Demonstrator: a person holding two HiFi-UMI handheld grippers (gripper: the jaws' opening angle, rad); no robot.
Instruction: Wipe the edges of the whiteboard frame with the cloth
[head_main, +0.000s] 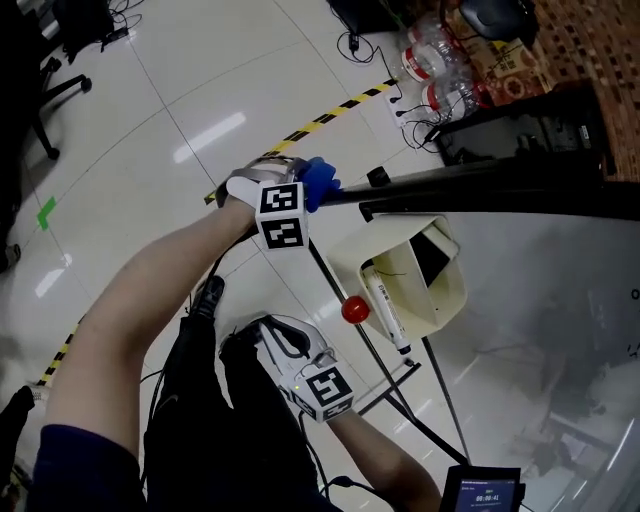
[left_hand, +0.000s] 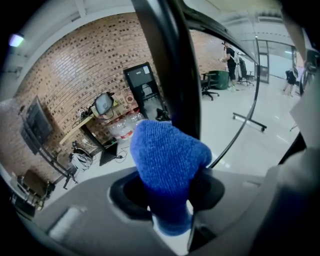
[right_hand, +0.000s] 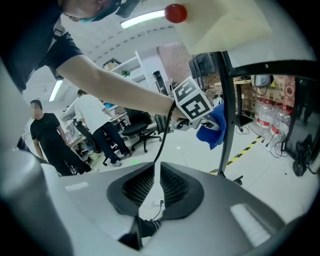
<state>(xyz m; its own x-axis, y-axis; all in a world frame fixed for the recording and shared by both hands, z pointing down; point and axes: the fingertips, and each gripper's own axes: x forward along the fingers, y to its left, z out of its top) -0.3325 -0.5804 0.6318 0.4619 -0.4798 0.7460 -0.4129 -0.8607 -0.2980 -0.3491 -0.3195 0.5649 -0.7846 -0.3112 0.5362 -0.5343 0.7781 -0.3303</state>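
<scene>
My left gripper (head_main: 300, 190) is shut on a blue cloth (head_main: 322, 180), which rests against the corner of the whiteboard's black frame (head_main: 470, 185). In the left gripper view the cloth (left_hand: 167, 155) bulges out of the jaws of the left gripper (left_hand: 172, 186), right against the dark frame bar (left_hand: 170, 60). My right gripper (head_main: 280, 340) hangs lower, near the person's legs, clear of the board. Its jaws (right_hand: 154, 167) are shut with nothing between them. Seen from there, the cloth (right_hand: 212, 127) is beside the frame post (right_hand: 227, 100).
A cream tray (head_main: 440, 290) on the board holds a marker pen (head_main: 385, 305); a red magnet (head_main: 355, 309) sits beside it. Water bottles (head_main: 440, 60) and a black cabinet (head_main: 520, 125) stand beyond the board. Yellow-black tape (head_main: 330, 115) crosses the floor. People and office chairs (right_hand: 132, 130) are behind.
</scene>
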